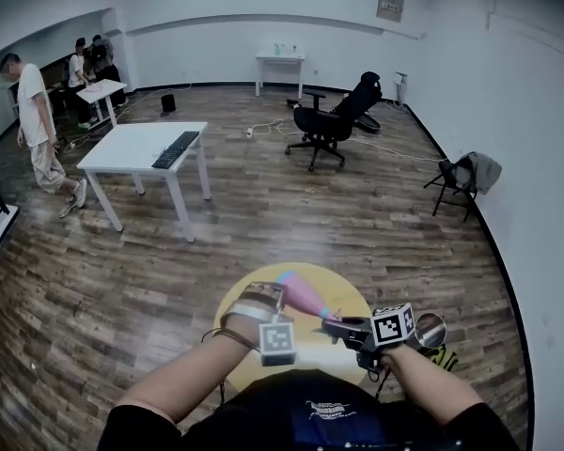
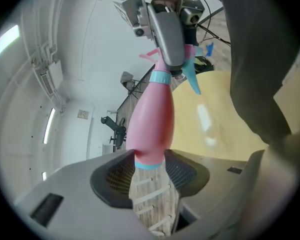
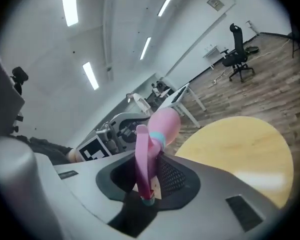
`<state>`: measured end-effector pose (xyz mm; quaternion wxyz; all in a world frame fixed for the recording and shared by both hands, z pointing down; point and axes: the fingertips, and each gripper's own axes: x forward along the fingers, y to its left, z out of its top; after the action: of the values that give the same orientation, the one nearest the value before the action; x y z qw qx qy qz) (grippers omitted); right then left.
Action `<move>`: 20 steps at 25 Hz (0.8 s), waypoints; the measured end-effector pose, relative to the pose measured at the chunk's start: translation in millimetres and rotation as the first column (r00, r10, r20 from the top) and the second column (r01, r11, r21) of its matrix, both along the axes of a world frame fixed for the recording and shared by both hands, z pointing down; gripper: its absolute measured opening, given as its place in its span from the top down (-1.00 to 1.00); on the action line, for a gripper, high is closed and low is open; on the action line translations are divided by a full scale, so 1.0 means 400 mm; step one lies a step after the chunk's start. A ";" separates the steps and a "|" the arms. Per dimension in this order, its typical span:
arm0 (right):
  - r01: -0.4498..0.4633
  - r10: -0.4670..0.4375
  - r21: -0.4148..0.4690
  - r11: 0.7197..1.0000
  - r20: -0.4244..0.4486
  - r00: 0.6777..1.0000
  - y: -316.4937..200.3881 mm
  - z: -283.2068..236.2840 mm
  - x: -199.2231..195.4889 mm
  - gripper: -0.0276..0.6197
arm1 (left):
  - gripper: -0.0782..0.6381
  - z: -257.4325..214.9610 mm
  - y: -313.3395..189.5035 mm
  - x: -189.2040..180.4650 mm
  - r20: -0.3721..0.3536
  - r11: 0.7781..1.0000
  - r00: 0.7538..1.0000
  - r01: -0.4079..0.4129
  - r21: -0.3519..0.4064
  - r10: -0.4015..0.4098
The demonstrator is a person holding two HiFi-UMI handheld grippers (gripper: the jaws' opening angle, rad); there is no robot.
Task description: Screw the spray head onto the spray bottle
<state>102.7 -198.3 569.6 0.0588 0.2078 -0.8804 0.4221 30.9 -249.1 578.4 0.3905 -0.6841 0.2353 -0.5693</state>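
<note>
Over the round yellow table (image 1: 350,295) a pink spray bottle (image 1: 304,295) with light-blue bands is held up, lying nearly level. My left gripper (image 1: 282,296) is shut on its base end (image 2: 150,160), pads on both sides. The bottle's neck points at my right gripper (image 1: 336,326), which is shut on the pink spray head (image 3: 142,160). In the left gripper view the head's teal tip (image 2: 192,80) sticks out beside the neck collar (image 2: 160,77). The head sits at the neck; how far it is seated I cannot tell.
A white table with a keyboard (image 1: 147,146) stands on the wood floor at the back left, with a person (image 1: 38,130) beside it. A black office chair (image 1: 334,120) and cables lie further back. A folding chair (image 1: 462,178) stands against the right wall.
</note>
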 end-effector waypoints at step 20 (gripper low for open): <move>0.208 -0.180 -0.099 0.973 0.232 0.956 0.087 -0.103 -0.039 0.55 | -0.57 -0.011 0.016 0.061 0.030 0.970 0.991 -0.135 0.201 0.131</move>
<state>87.1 -163.4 528.5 0.0141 0.0679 -0.8700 0.4881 55.5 -242.6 573.9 0.4974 -0.6502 0.2424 -0.5207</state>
